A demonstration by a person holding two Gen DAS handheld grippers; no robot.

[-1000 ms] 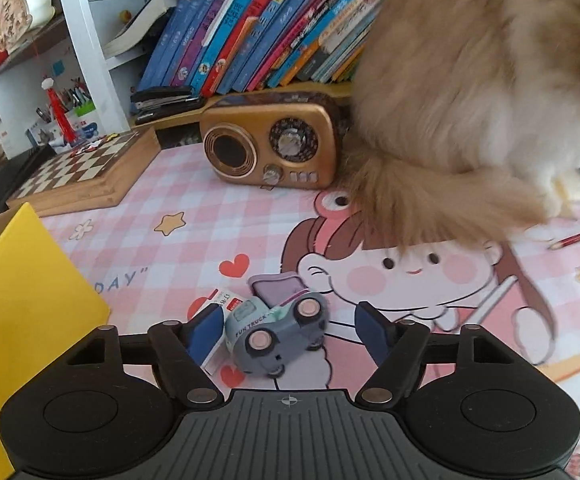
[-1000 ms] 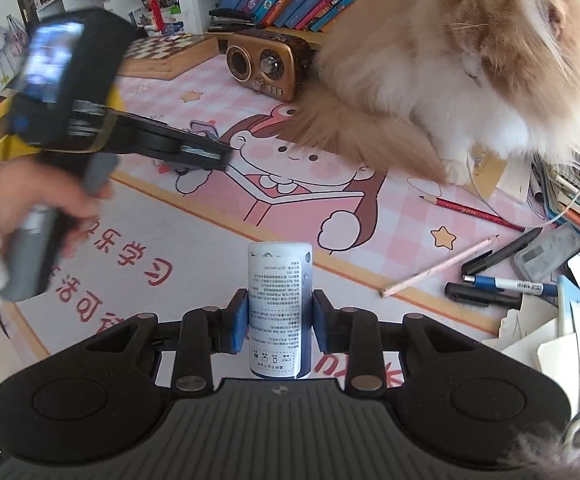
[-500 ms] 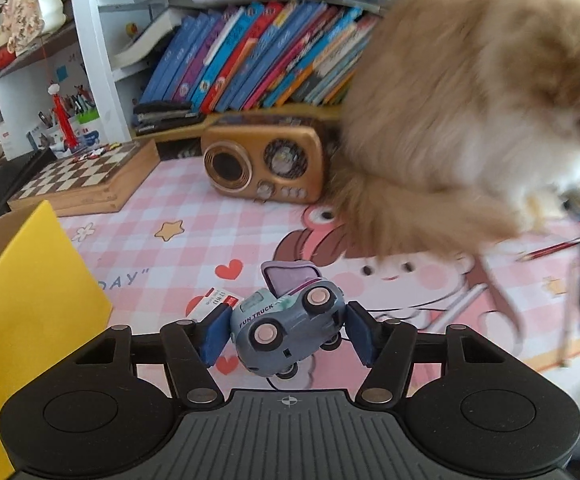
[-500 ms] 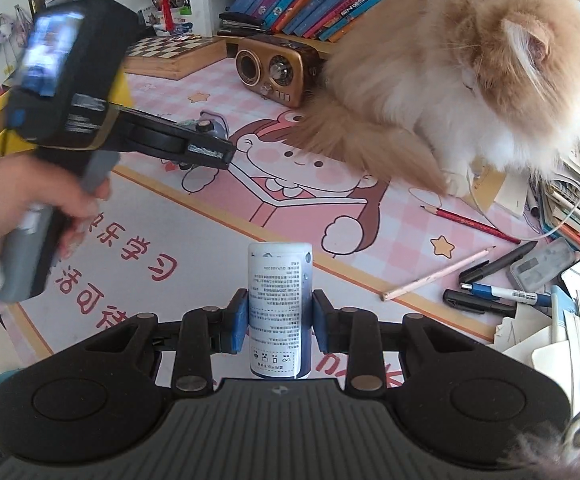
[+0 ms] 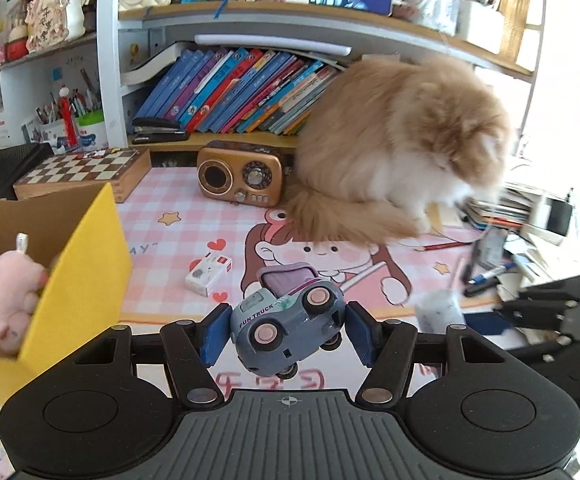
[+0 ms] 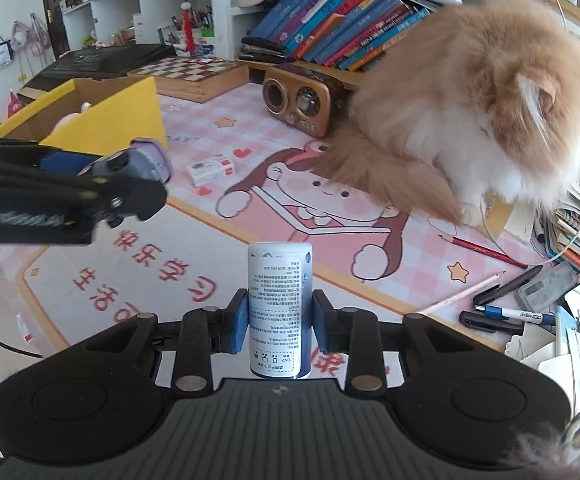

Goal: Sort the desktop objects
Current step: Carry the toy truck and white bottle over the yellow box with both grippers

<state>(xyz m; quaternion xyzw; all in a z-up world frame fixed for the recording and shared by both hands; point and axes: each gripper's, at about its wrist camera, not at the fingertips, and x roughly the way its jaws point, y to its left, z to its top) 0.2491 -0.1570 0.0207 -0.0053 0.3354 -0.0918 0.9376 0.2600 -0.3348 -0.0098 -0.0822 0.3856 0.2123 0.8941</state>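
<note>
My left gripper [image 5: 286,334] is shut on a grey-blue toy truck [image 5: 286,328] and holds it tilted in the air above the mat; it also shows in the right wrist view [image 6: 130,168]. My right gripper [image 6: 280,320] is shut on a white and blue bottle [image 6: 280,308], held upright; the bottle shows blurred in the left wrist view [image 5: 437,310]. A yellow cardboard box [image 5: 86,264] with a pink plush [image 5: 12,296] inside stands at the left. A small white box [image 5: 208,272] lies on the pink mat.
A fluffy orange cat [image 5: 397,148] sits at the back right of the mat. A gold radio [image 5: 240,176] and a chessboard box [image 5: 82,172] stand at the back under a bookshelf. Pencils, pens [image 6: 505,314] and papers lie at the right edge.
My left gripper has closed on the toy truck and lifted it off the mat, pulling back. The yellow box's inside has come into view. The right gripper still holds the bottle.
</note>
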